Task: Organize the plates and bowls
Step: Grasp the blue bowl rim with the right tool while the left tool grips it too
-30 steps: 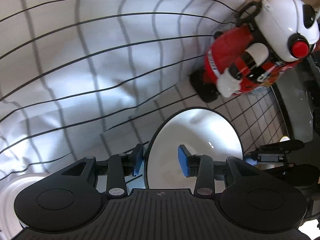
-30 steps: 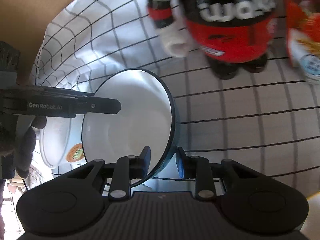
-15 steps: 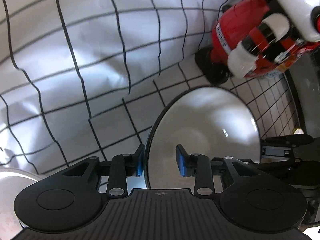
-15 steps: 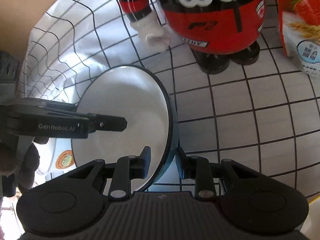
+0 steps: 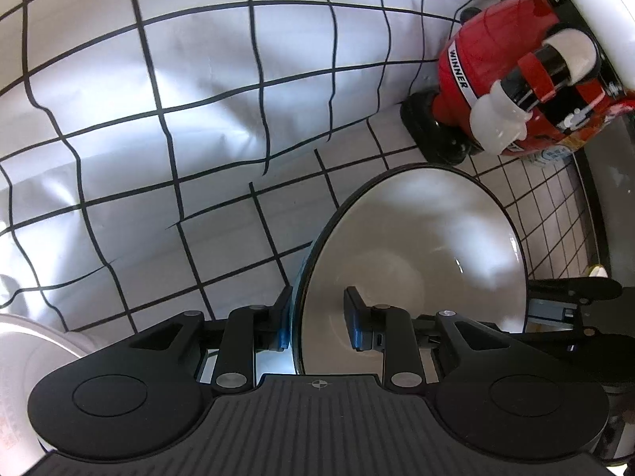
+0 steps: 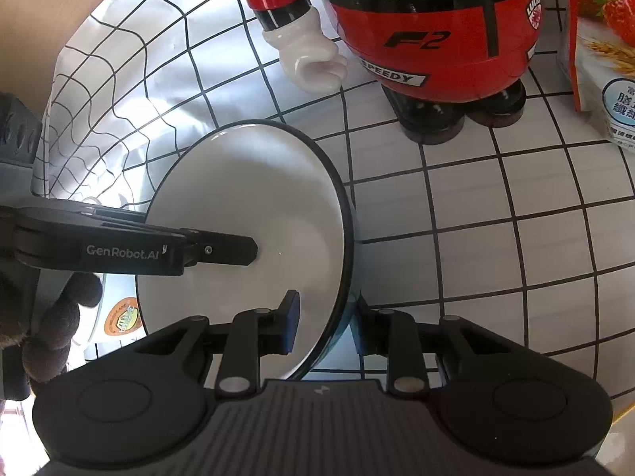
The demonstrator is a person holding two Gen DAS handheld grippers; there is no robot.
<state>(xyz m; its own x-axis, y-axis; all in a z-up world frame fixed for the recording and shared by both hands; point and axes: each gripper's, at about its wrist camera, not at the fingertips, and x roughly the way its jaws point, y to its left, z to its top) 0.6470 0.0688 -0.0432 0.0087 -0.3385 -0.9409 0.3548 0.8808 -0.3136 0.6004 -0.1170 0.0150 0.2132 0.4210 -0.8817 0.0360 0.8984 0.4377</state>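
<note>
The bowl [image 5: 416, 258], white inside with a dark rim, hangs tilted over the worktop between two grippers. The right gripper [image 6: 325, 321] has its fingers clamped on the rim, one pad inside and one on the outer wall. The left gripper [image 5: 317, 309] straddles the opposite rim. Its fingers have just been closing; the outer pad meets the wall, but a gap shows at the inner one, so they are apart and that side is not gripped.

The main risk, as I judge it, is the bowl pivoting. With only one firm pinch on a smooth glazed rim, it could swing or slip out as the left fingers close unevenly and push it. A second risk is the toy figure [image 6: 436, 39] at 12 o'clock from the bowl in the right view: a forward sweep could knock it. At 8 o'clock a second bowl [image 6: 123, 317] with an orange sticker sits low and near, so a dropped bowl could strike and chip it.

The worktop wears a white cloth [image 5: 198, 119] with a black grid, wrinkled at the back, where a rim could snag. A cereal pack [image 6: 595, 59] stands at 2 o'clock. A bare brown surface shows at 10 o'clock; little else of the room is visible.
</note>
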